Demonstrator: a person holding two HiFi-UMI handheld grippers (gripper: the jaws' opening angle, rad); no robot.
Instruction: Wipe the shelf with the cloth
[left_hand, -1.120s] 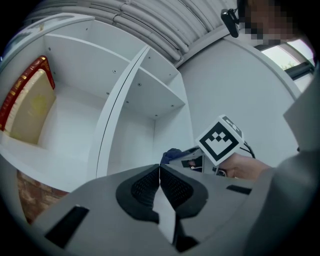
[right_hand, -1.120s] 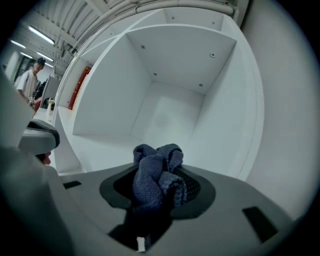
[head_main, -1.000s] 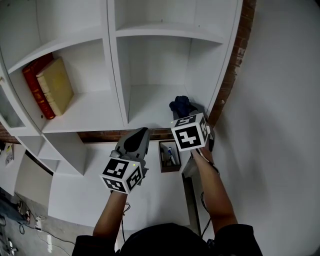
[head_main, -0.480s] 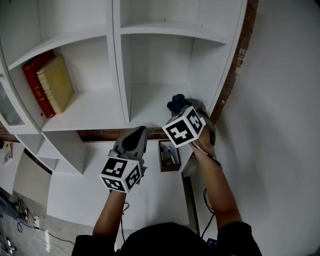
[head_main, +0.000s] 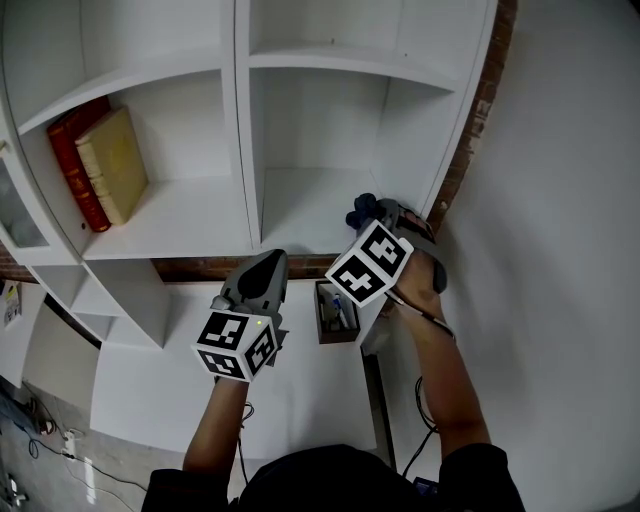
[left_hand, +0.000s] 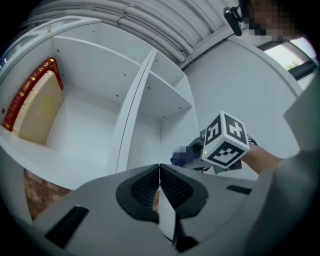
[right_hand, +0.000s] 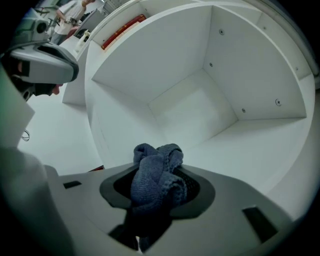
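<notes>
Shelf: A white shelf (head_main: 300, 212) fills the head view, split by an upright divider (head_main: 244, 130) into a left and a right compartment, with further boards above.
Wall: A plain pale wall (head_main: 560, 200) runs down the right side, beside the shelf's end panel.
Brick strip: A band of brown brick (head_main: 190, 269) shows under the shelf board; more brick lines the shelf's right edge.
Books: A red book (head_main: 70, 165) and a tan book (head_main: 112, 165) lean together against the left wall of the left compartment, the red one on the outside.
Right gripper: The right gripper (right_hand: 158, 186) is held at the front right corner of the right compartment, close to its side wall, pointing into the bare white bay. Its jaws are clamped on the cloth.
Left gripper: The left gripper (left_hand: 159, 175) is held lower, in front of the brick strip and roughly below the divider. Its jaws are pressed together with nothing between them.
Cloth: The dark blue cloth (right_hand: 156, 165) is bunched in the right gripper's jaws, a knot of it sticking out past the tips, over the front edge of the right compartment's board. Whether it touches the board cannot be told.
</notes>
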